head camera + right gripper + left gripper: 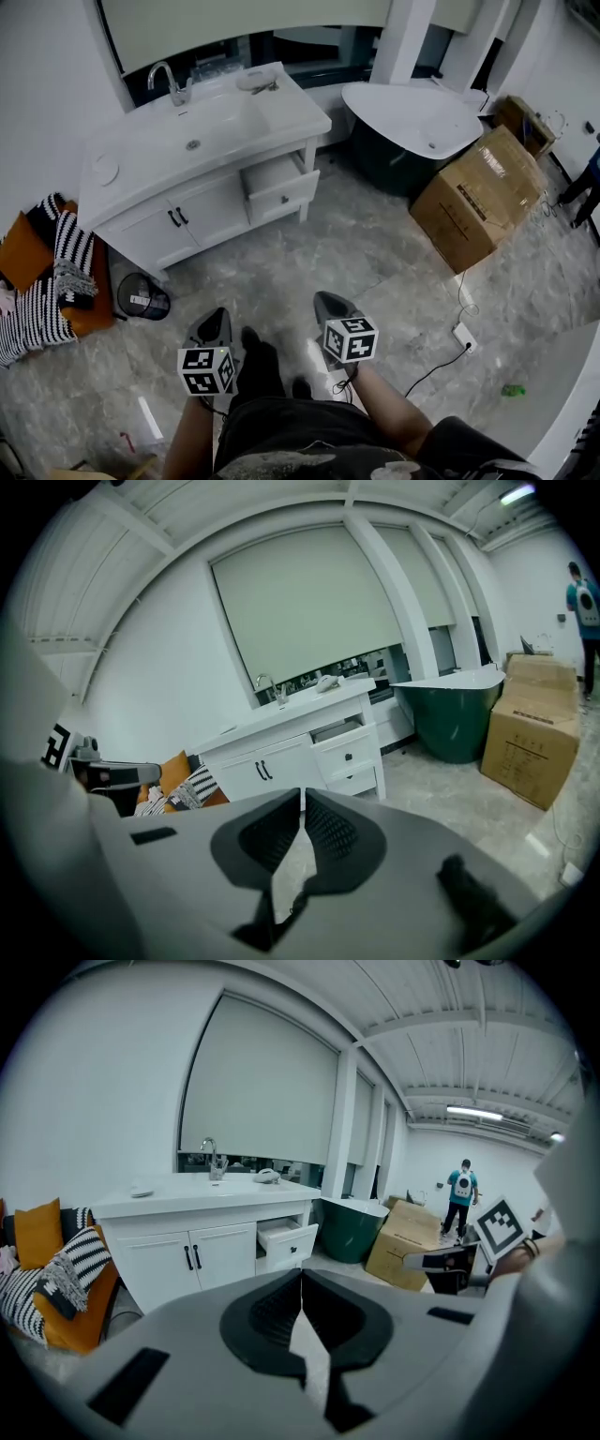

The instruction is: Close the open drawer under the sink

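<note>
Judge drawer [274, 174] stiff, light on runners (no grasp needed); push its front near knob [292, 1249] with left hand-held gripper [302, 1279] or right hand-held gripper [303, 797], both closed, empty.

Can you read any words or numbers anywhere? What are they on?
Nothing is readable.
Cardboard box: dark print on its side, too blurred to read.
Black bin: white label, too small to read.
Marker cubes: black-and-white squares only, no words.
</note>
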Motion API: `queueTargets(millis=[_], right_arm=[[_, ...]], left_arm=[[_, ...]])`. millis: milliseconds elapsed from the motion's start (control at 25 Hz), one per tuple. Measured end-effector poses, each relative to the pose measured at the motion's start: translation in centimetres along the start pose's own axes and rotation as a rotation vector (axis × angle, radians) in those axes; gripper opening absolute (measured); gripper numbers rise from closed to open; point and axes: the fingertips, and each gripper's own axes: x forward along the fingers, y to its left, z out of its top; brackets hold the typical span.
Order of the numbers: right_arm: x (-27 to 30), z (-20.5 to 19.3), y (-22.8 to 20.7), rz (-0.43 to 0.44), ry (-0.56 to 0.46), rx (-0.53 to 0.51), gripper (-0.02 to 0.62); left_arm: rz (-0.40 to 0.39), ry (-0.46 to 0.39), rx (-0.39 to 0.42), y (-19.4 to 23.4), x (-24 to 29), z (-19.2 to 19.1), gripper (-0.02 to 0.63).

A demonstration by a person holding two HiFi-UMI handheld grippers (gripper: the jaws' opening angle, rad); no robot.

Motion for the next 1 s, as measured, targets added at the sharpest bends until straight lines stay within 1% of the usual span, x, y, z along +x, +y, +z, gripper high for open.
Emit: queueTargets(millis=[120, 200, 280, 440, 600, 720, 800, 880, 1000], right_arm=[[2.0, 1.1, -0.4, -0.031, 0.016, -0.026, 0.028], [3.7, 2.0, -1.0, -0.069, 0.024, -0.042, 0.028], [5.7, 3.2, -1.7, -0.103, 0.026, -0.037, 0.028], [9.9, 5.3, -2.2, -0.138, 0.038, -0.032, 0.028], [13.3, 7.7, -3.1, -0.205, 0.028, 0.004, 0.029], [15.9, 8.8, -2.9, -0.217, 0.043, 0.007, 0.029], [17.3, 9.0, -2.7, -0.222, 0.056, 0.011, 0.029], [18.6, 9.1, -2.7, -0.236, 0.058, 0.028, 0.029], [20.1, 9.2, -3.1, -0.26, 0.049, 0.082, 0.034]], left_arm=[[-0.026, 0.004, -0.015, 1.6, 2.8, 1.1, 0.015], [-0.044, 0.014, -0.019, 2.8, 5.1, 1.7, 0.015], [-0.062, 0.031, -0.022, 4.2, 7.5, 2.3, 0.015], [-0.103, 0.048, -0.007, 7.0, 11.3, 3.9, 0.015], [-0.101, 0.046, -0.02, 11.2, 14.1, 5.8, 0.015], [-0.112, 0.061, 0.007, 13.9, 16.1, 6.7, 0.015], [-0.134, 0.068, 0.021, 15.1, 17.4, 7.0, 0.015], [-0.16, 0.071, 0.019, 15.7, 18.9, 7.2, 0.015], [-0.188, 0.089, 0.029, 16.2, 20.6, 7.2, 0.015]])
